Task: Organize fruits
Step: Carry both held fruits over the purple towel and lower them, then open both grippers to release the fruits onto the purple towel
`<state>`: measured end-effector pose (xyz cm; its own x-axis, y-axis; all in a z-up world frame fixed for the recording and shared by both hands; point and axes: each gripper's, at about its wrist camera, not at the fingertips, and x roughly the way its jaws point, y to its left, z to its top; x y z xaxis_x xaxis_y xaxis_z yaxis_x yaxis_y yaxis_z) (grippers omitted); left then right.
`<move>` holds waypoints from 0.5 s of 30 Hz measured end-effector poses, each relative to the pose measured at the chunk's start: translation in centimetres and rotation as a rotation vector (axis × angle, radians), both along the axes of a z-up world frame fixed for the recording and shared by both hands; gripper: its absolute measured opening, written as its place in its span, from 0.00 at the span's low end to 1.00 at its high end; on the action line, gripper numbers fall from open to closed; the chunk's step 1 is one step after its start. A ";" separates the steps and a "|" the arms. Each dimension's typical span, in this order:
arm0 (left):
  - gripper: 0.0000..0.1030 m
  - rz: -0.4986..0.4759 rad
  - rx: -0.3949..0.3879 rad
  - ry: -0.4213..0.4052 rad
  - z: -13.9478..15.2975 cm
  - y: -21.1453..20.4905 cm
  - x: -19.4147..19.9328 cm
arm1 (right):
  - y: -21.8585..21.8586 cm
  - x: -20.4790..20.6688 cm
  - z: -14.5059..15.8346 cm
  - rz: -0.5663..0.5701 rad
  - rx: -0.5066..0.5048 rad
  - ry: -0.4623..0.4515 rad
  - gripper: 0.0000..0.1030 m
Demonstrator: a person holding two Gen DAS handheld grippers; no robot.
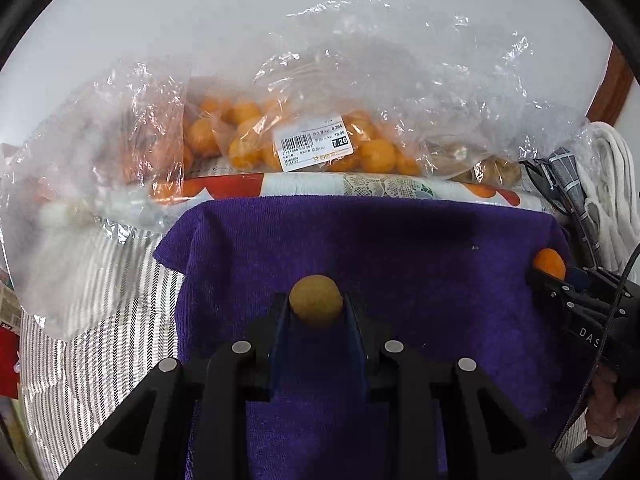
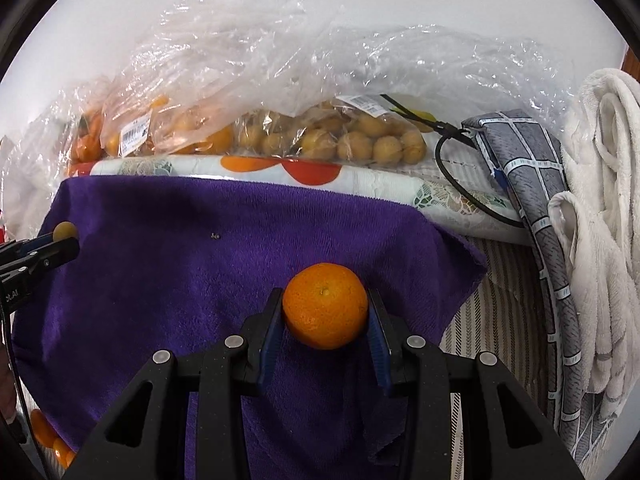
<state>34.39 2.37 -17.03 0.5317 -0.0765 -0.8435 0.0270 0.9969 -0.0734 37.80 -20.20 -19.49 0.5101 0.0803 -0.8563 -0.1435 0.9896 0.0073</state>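
Claw grips are firm: the left claw [image 1: 316, 306] pinches a tan fruit [image 1: 316, 300], the right claw [image 2: 325, 314] an orange [image 2: 325, 306]; both should be lowered gently onto the purple towel [image 2: 200, 248], well apart.

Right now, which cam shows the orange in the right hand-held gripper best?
The right wrist view: the orange sits centred and sharp between the blue pads of the right hand-held gripper, above the purple towel. The left wrist view catches only a sliver of it at the right edge, partly hidden behind that gripper's fingers.
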 end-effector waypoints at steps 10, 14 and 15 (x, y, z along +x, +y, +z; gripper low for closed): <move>0.26 -0.002 -0.005 0.019 -0.9 -0.3 0.4 | 0.5 0.2 -1.0 0.006 -0.018 0.010 0.38; 0.26 -0.004 -0.006 0.020 -0.9 -0.3 0.4 | 0.4 0.1 -1.1 0.007 -0.021 0.011 0.39; 0.26 -0.008 -0.007 0.017 -0.9 -0.3 0.4 | 0.5 0.0 -1.0 0.008 -0.025 0.007 0.40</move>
<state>34.81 2.06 -17.92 0.5164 -0.0873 -0.8519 0.0341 0.9961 -0.0814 37.77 -19.72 -20.47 0.5035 0.0625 -0.8617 -0.1514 0.9883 -0.0167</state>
